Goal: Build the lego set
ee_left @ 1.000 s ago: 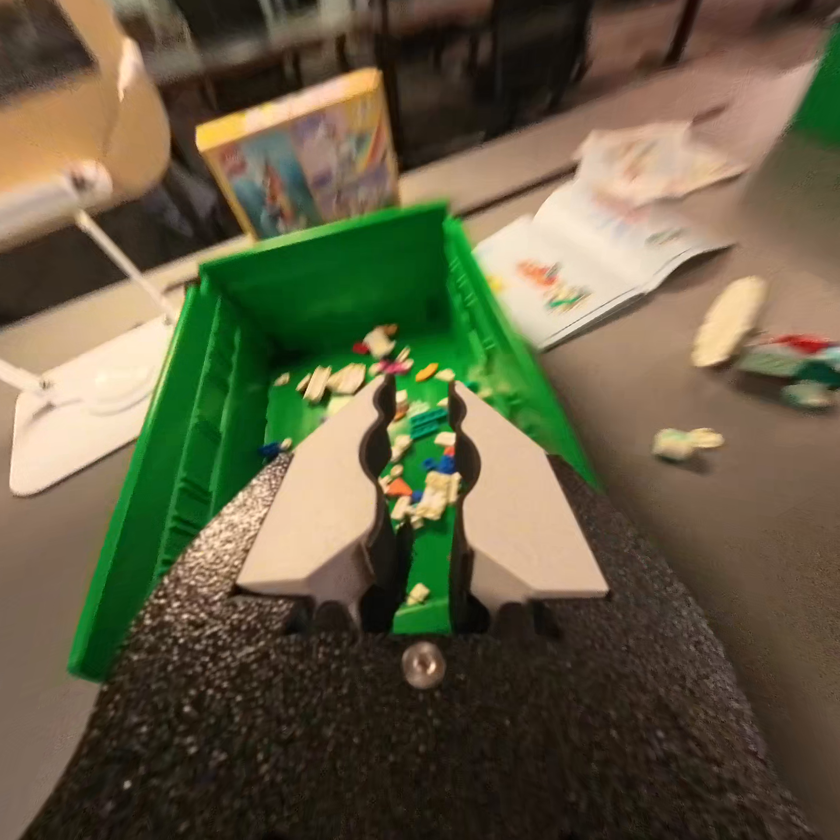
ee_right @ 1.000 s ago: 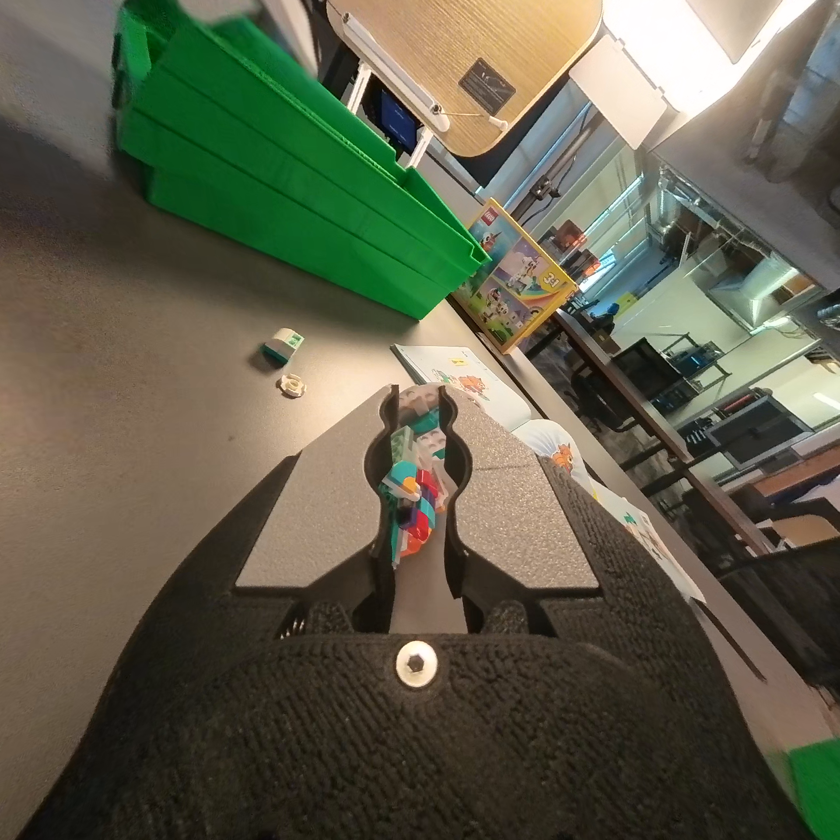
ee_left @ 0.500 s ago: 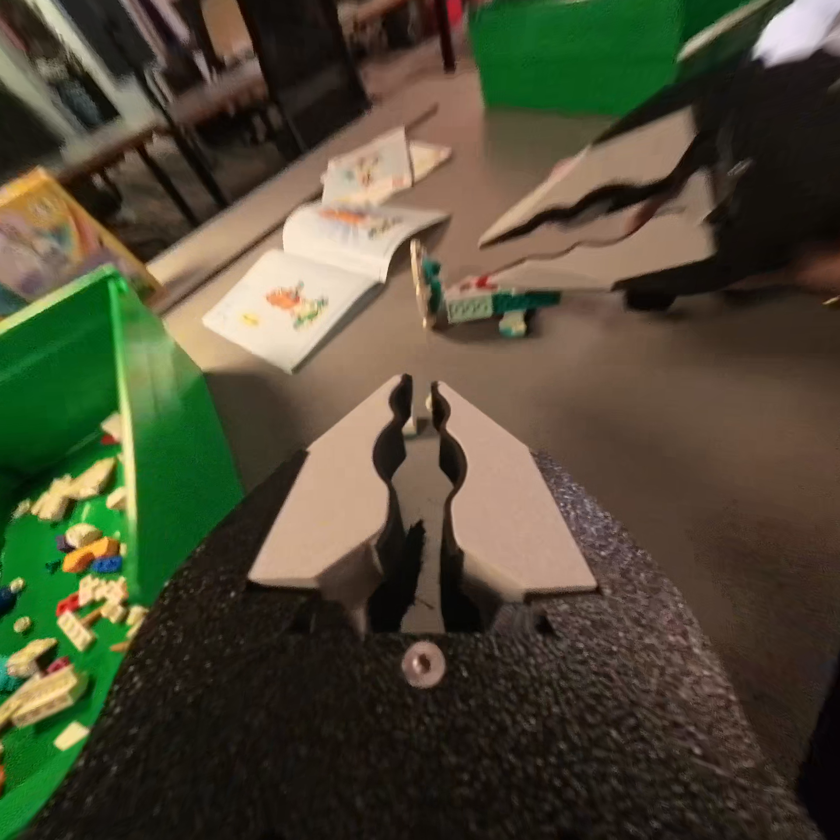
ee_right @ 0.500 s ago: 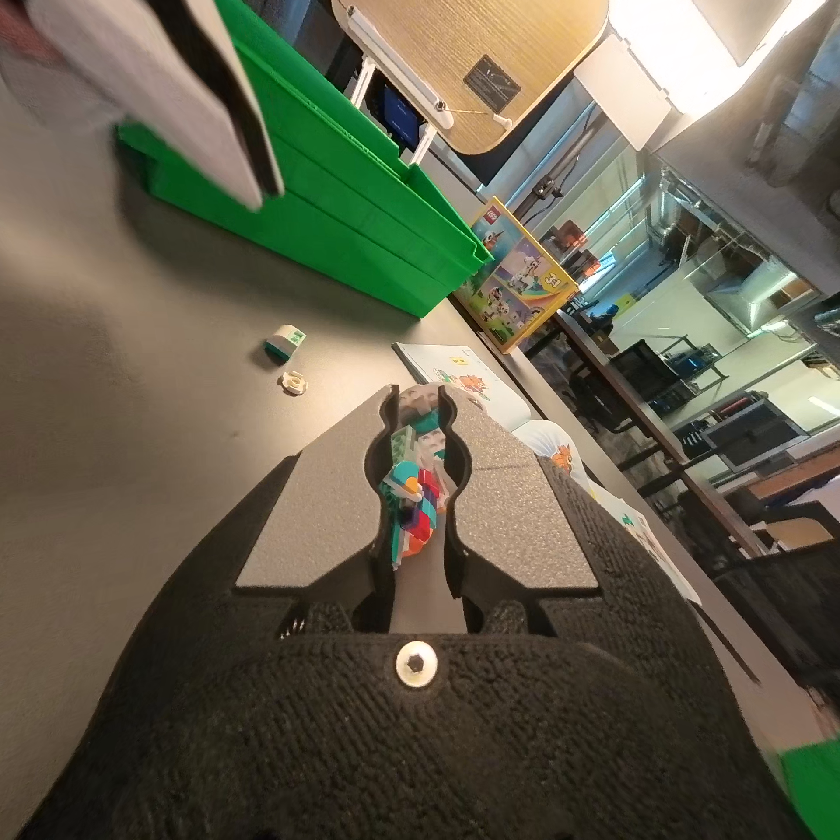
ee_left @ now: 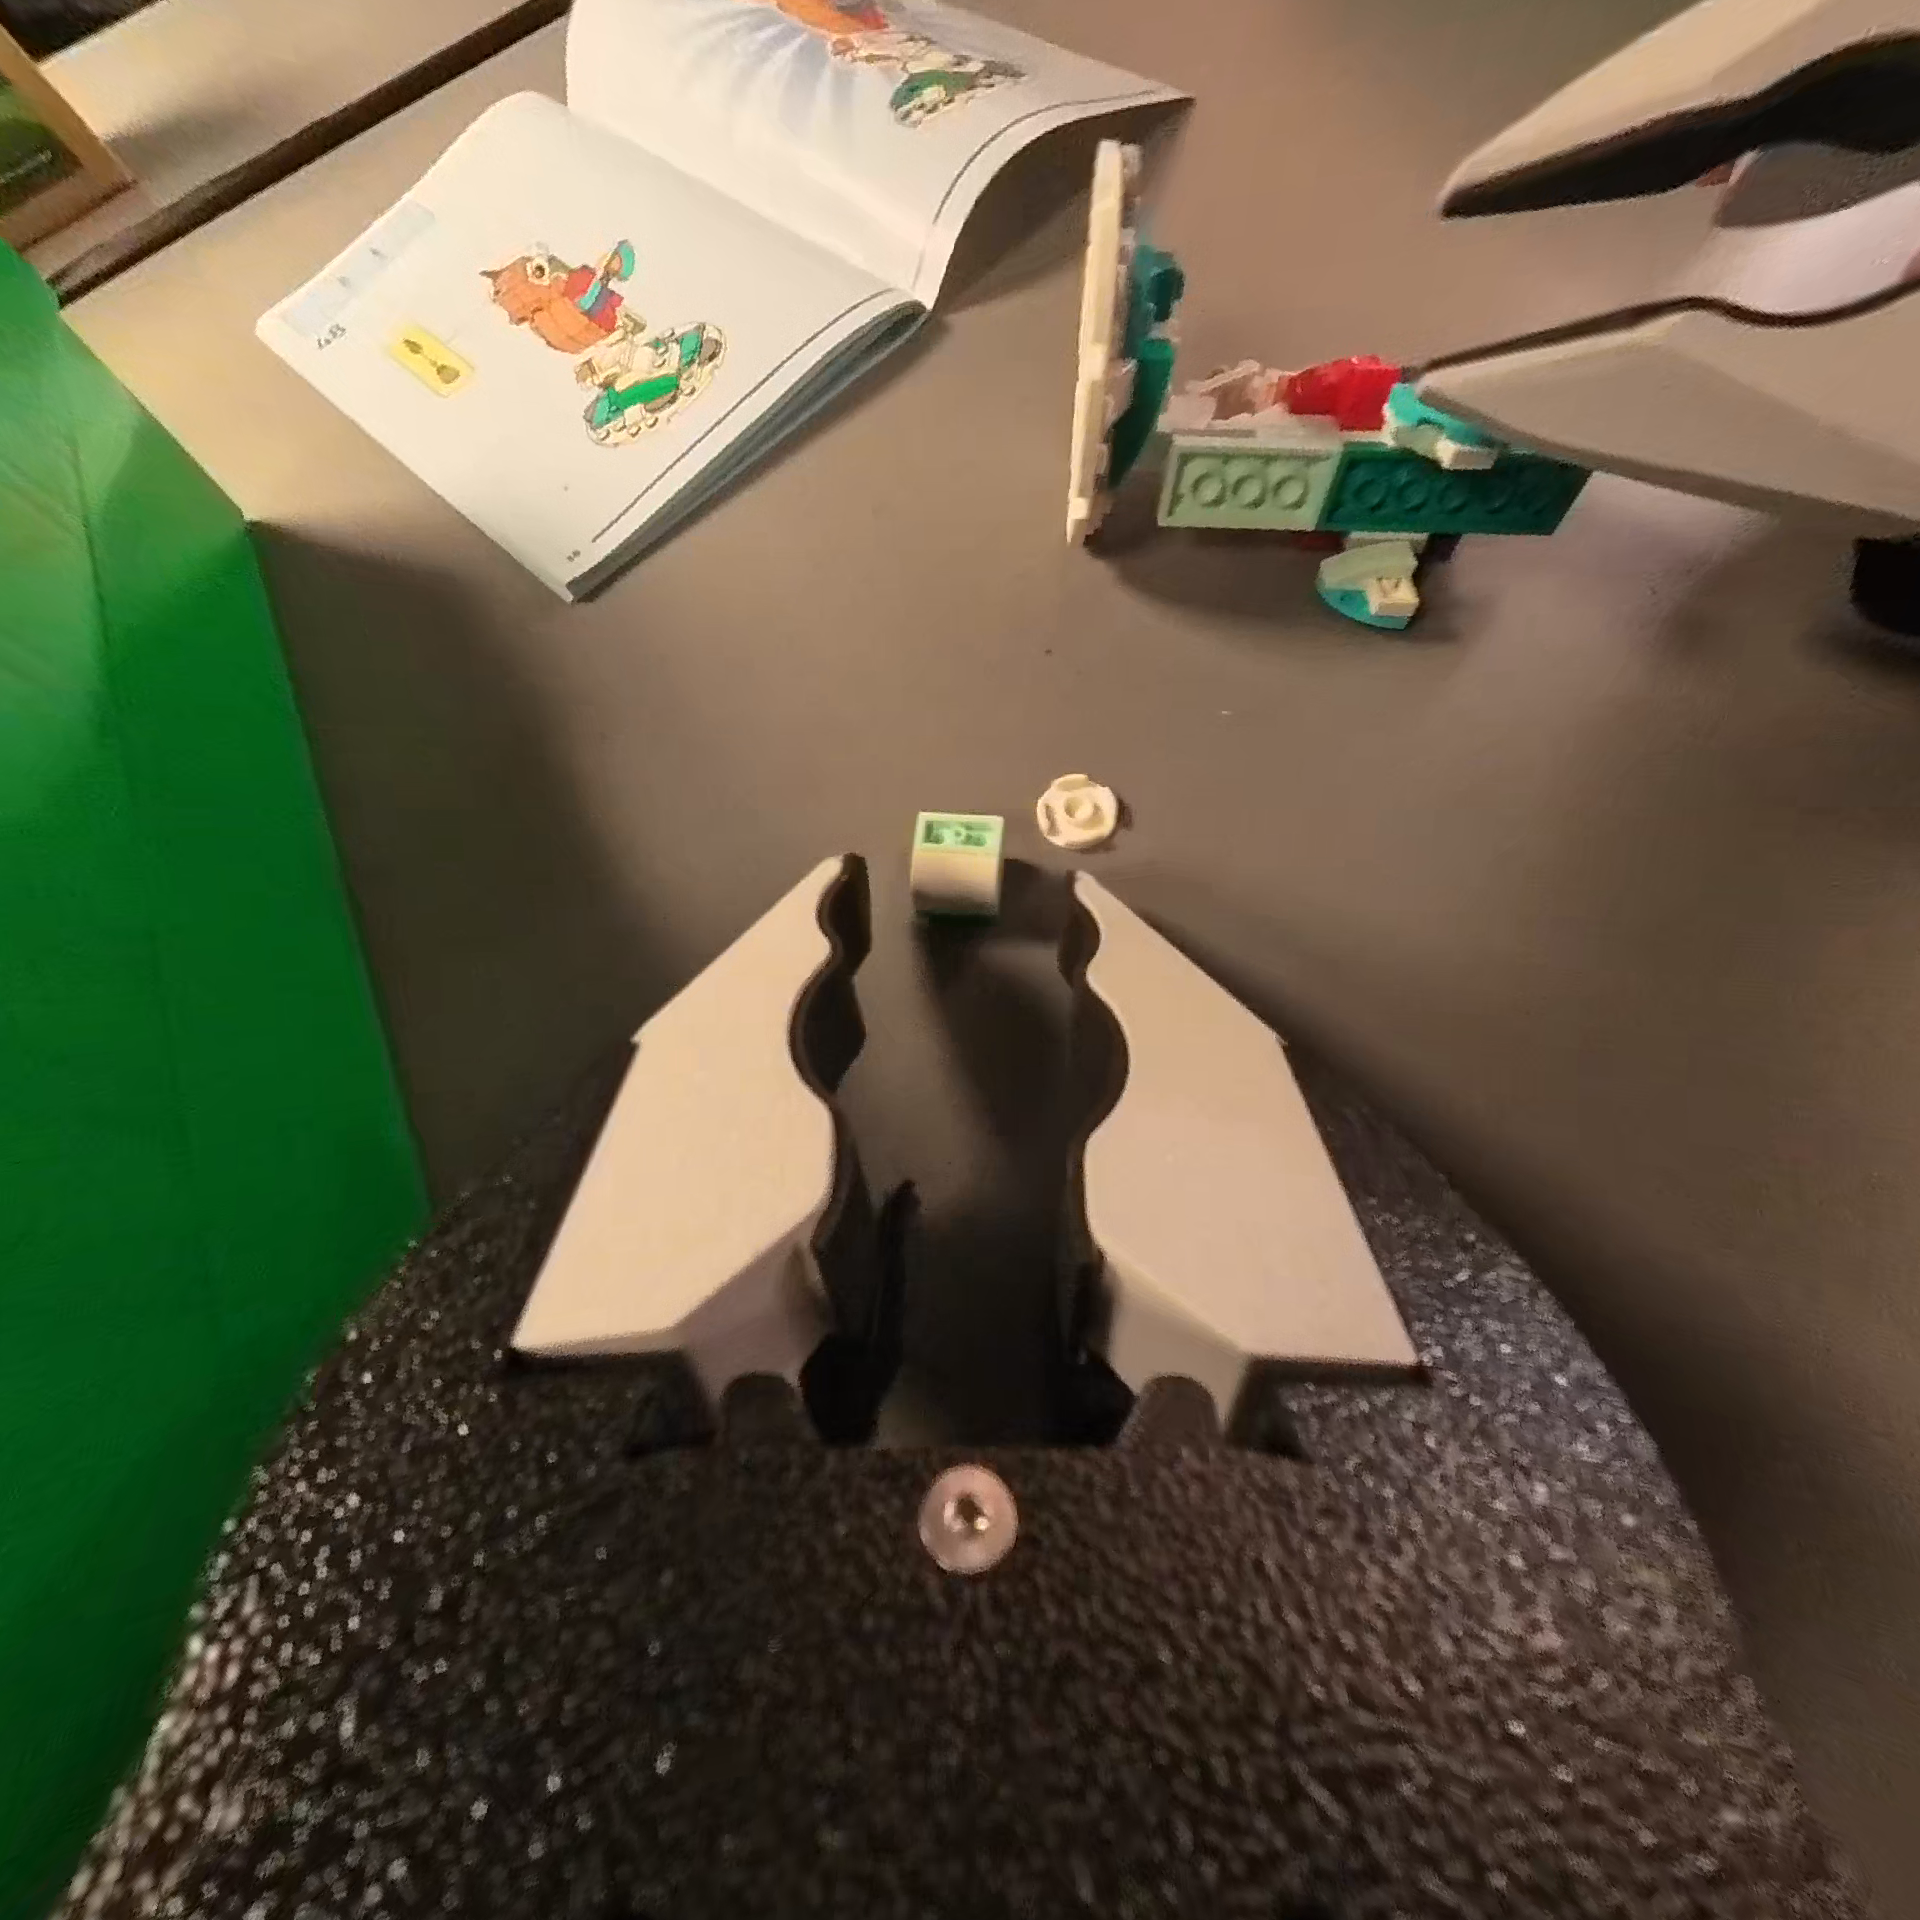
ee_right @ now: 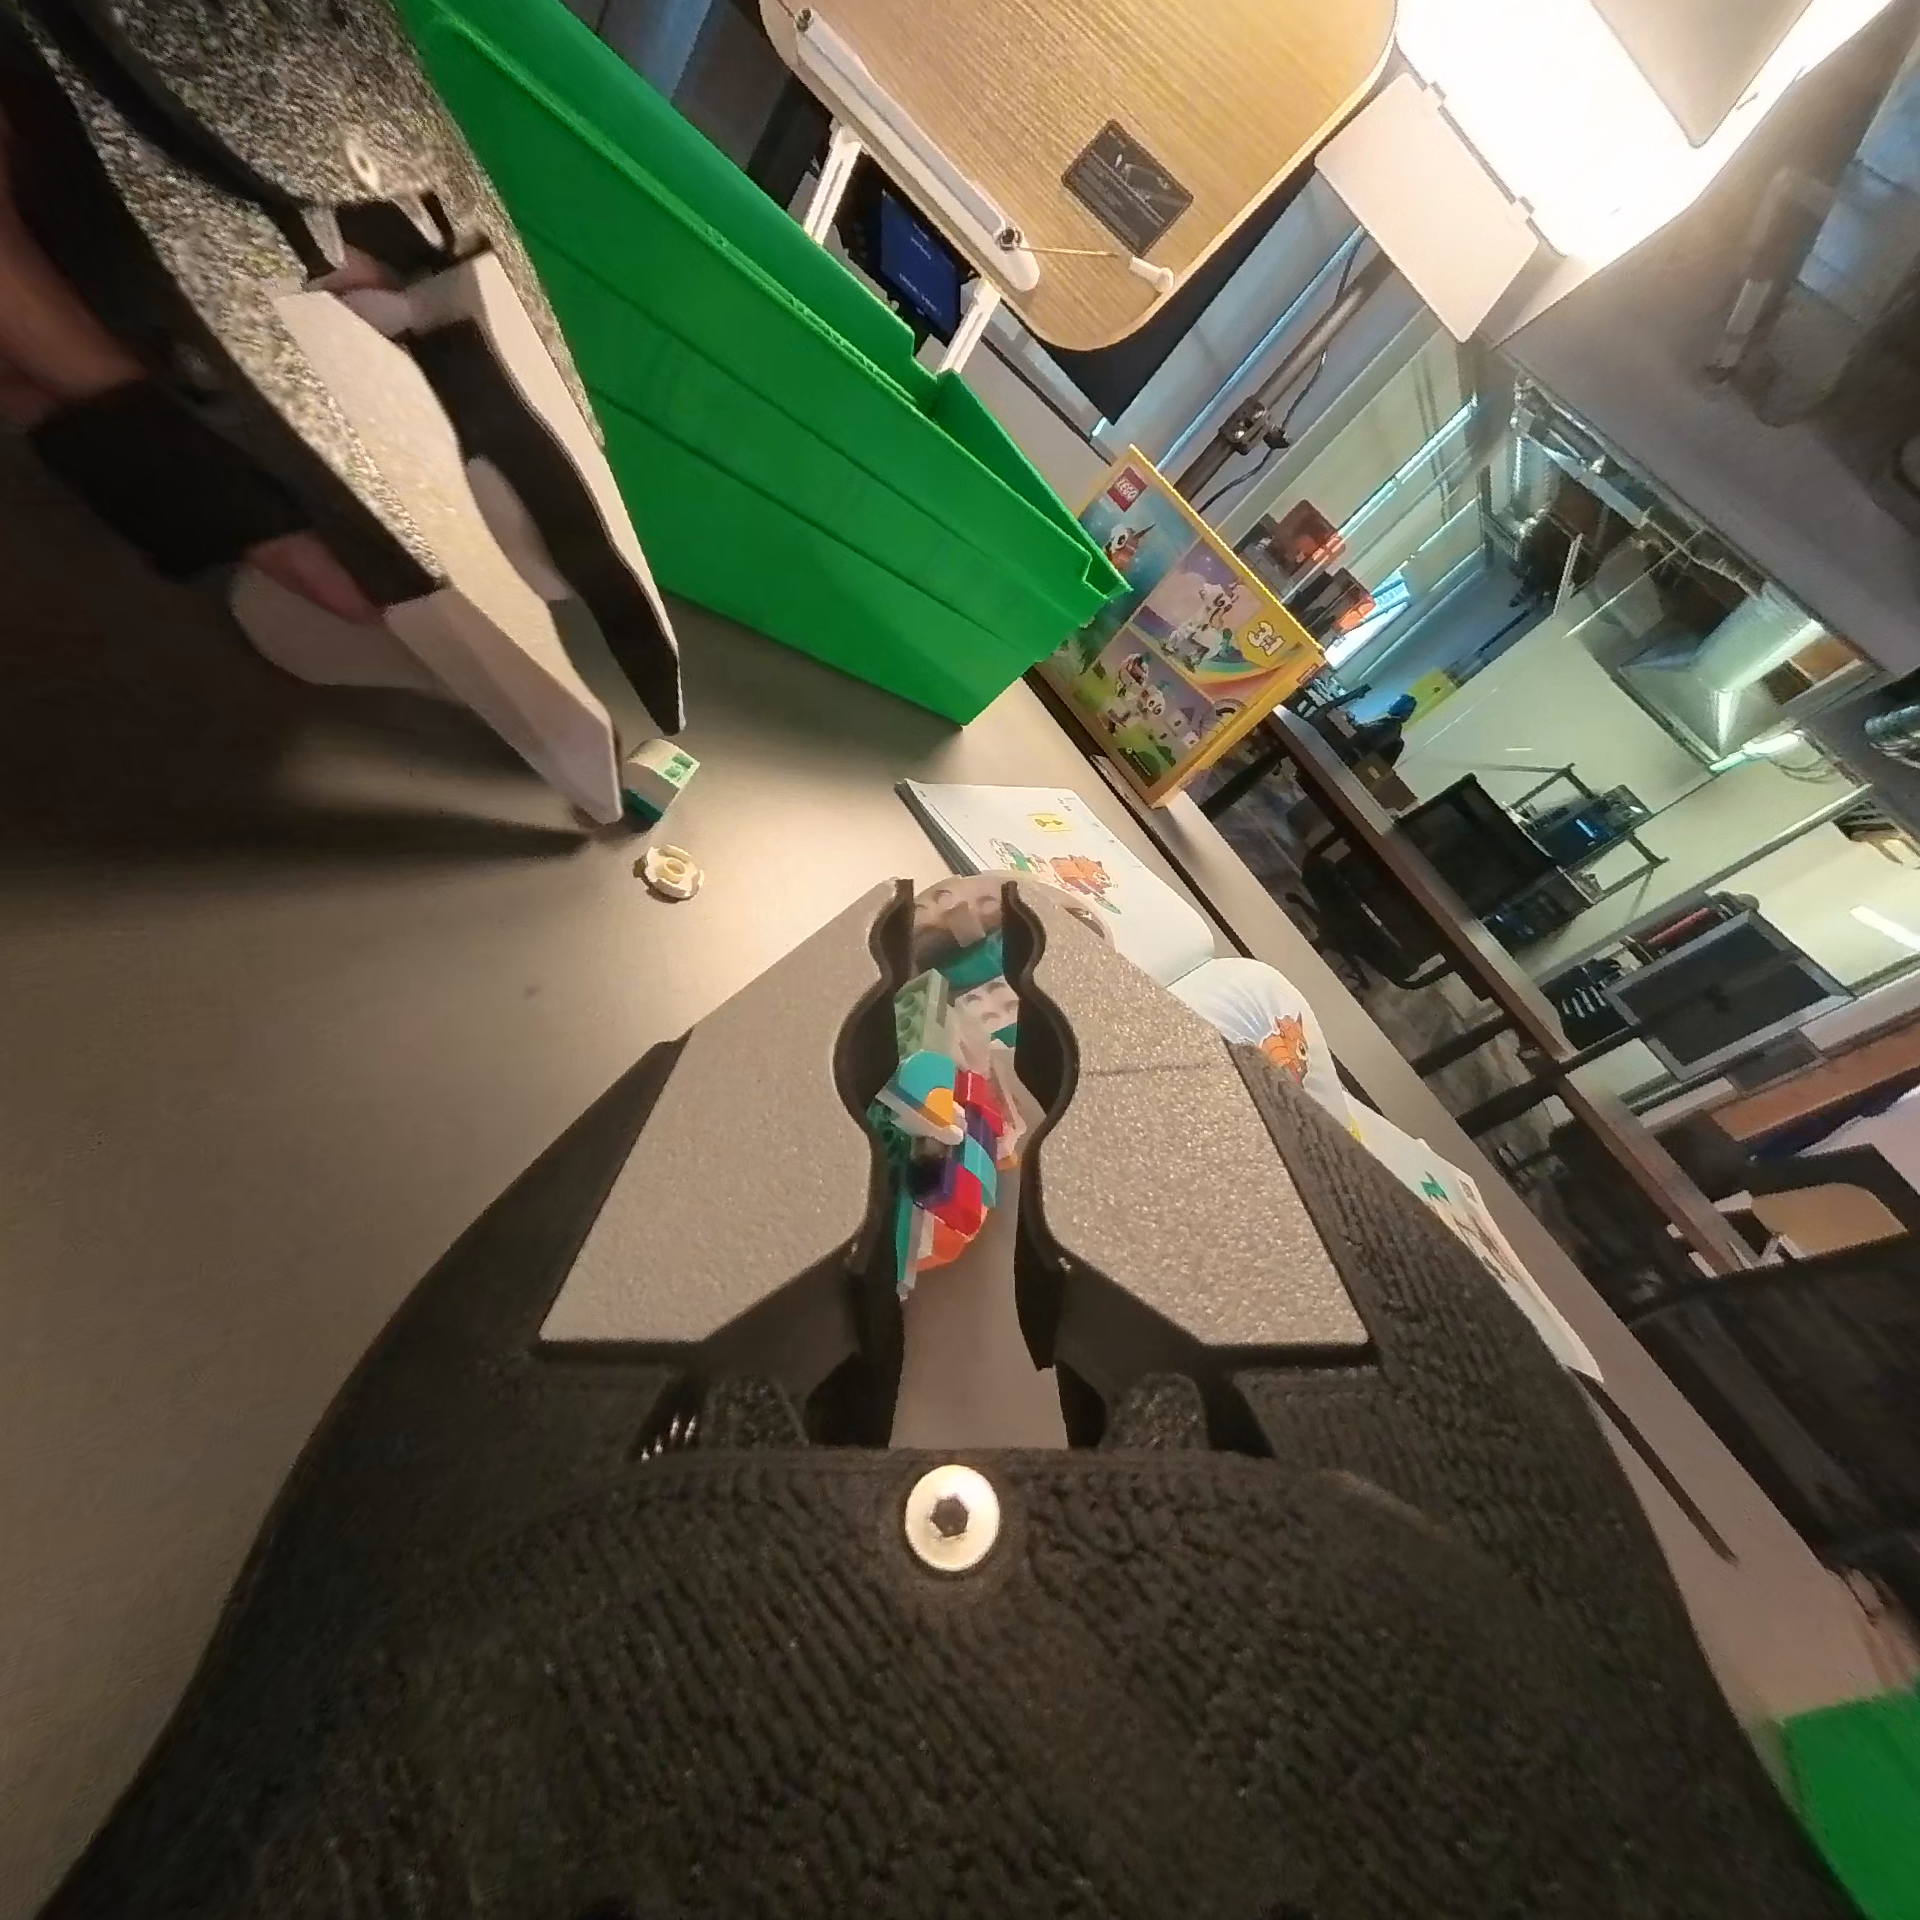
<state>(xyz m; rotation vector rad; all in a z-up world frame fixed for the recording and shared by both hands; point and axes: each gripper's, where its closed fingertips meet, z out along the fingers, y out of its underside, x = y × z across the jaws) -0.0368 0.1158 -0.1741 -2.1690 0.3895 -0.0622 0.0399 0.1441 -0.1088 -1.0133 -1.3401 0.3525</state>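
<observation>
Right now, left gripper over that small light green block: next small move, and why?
Probably ease the left gripper forward a touch, then close. Its jaws stand open, and the small light green block lies on the table just ahead of the tips, not between the pads. The white round piece sits close on the right, so keep centred. The right gripper holds the brick model.

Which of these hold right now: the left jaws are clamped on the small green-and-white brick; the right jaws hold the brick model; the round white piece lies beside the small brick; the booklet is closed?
1. The left gripper is clamped on the small green-and-white brick. False: its jaws stand open, the brick lying on the table just ahead of the tips.
2. The right gripper holds the brick model. True.
3. The round white piece lies beside the small brick. True.
4. The booklet is closed. False: it lies open.
</observation>
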